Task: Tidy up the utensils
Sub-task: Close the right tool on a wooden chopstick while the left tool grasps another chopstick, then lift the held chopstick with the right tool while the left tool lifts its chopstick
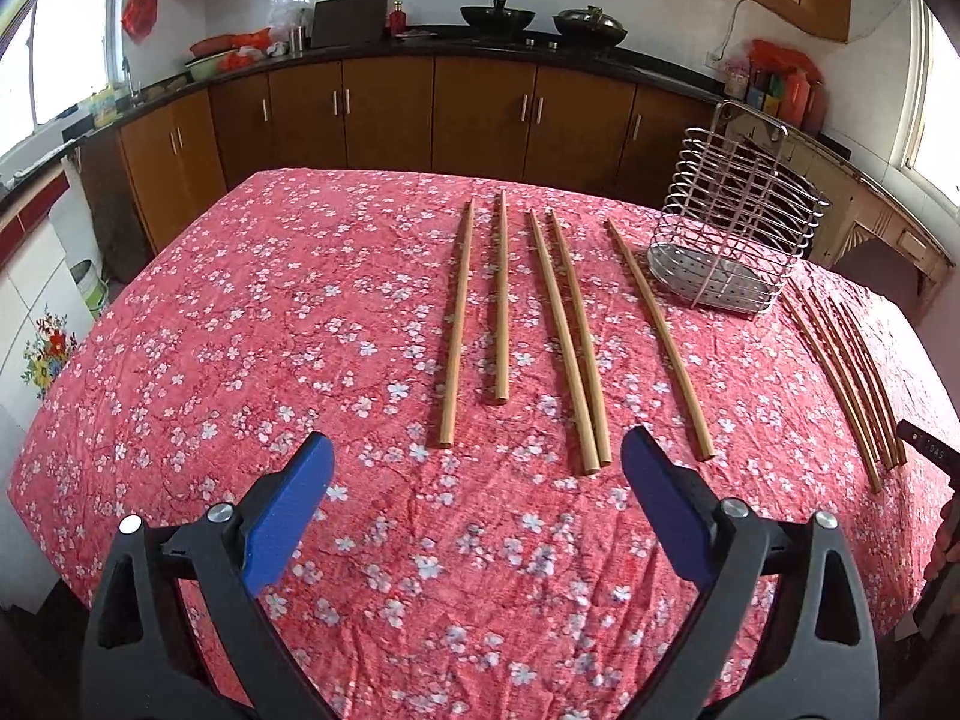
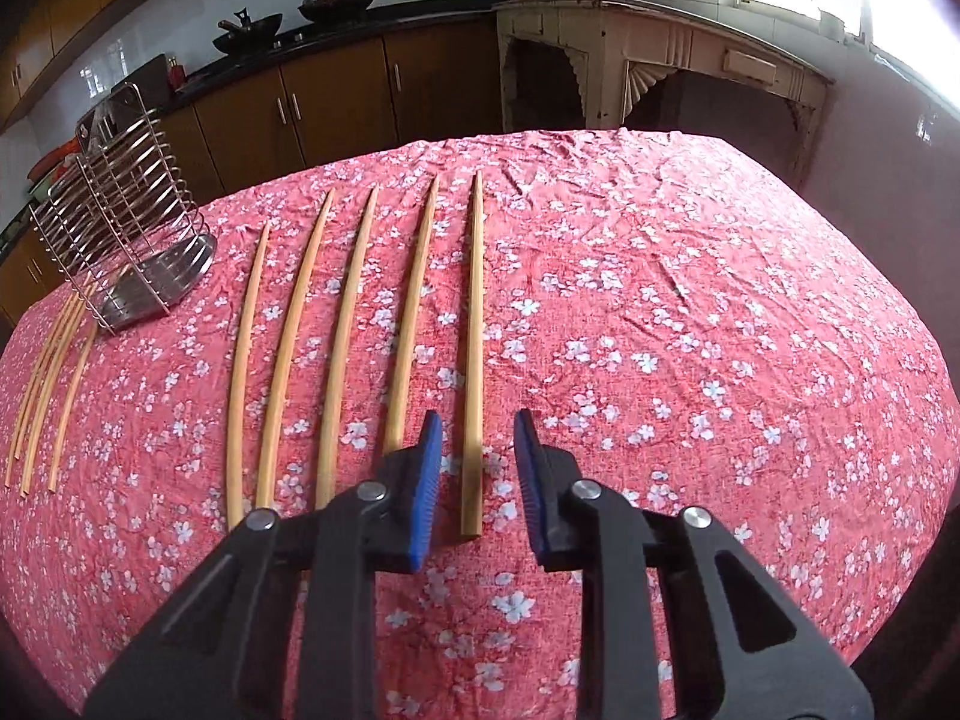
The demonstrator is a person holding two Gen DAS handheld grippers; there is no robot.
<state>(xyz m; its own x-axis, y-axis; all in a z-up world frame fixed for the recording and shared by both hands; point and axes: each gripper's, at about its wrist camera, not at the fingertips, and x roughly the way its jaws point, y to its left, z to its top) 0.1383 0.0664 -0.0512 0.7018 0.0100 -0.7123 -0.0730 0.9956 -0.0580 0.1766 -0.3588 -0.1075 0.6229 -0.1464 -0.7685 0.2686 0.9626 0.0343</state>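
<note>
Several long wooden chopsticks (image 1: 501, 300) lie side by side on the red floral tablecloth (image 1: 240, 330). A second bunch (image 1: 840, 372) rests to the right of the wire utensil holder (image 1: 738, 228), which stands upright with nothing in it. My left gripper (image 1: 478, 438) hovers open and wide just short of the near ends, nothing between its blue pads. In the right wrist view my right gripper (image 2: 478, 417) straddles the near end of the rightmost chopstick (image 2: 474, 354). Its jaws are narrow, with a gap on both sides of the stick. The holder (image 2: 120, 210) stands at far left.
Brown kitchen cabinets (image 1: 390, 114) and a dark counter with woks run behind the table. A worn white side table (image 2: 660, 60) stands beyond the table's far right edge. A dark device edge (image 1: 927, 450) shows at the right border of the left wrist view.
</note>
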